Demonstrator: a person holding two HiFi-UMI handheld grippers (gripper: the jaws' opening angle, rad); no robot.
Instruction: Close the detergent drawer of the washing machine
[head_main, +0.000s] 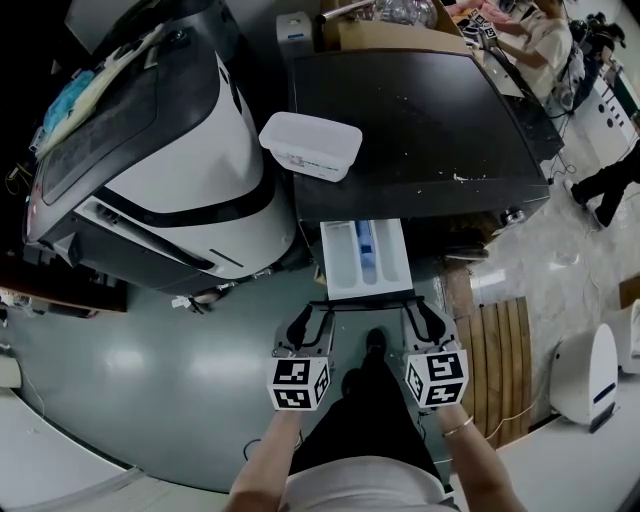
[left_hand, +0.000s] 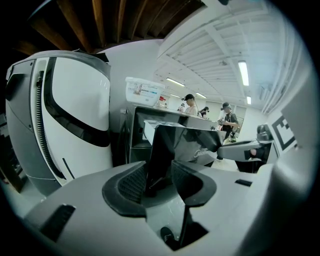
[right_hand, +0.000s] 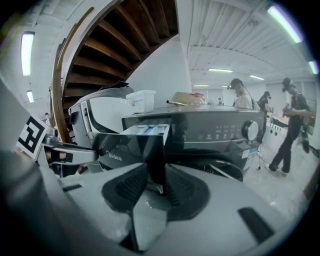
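The head view looks steeply down from above onto the washing machine and its detergent drawer. Both gripper views look along their jaws, very near, at this same drawer's front.

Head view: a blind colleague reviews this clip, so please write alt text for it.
Seen from above, the detergent drawer stands pulled out of a dark washing machine, with the left gripper and right gripper gripping the two ends of its front. A white plastic tub sits on the machine's top.
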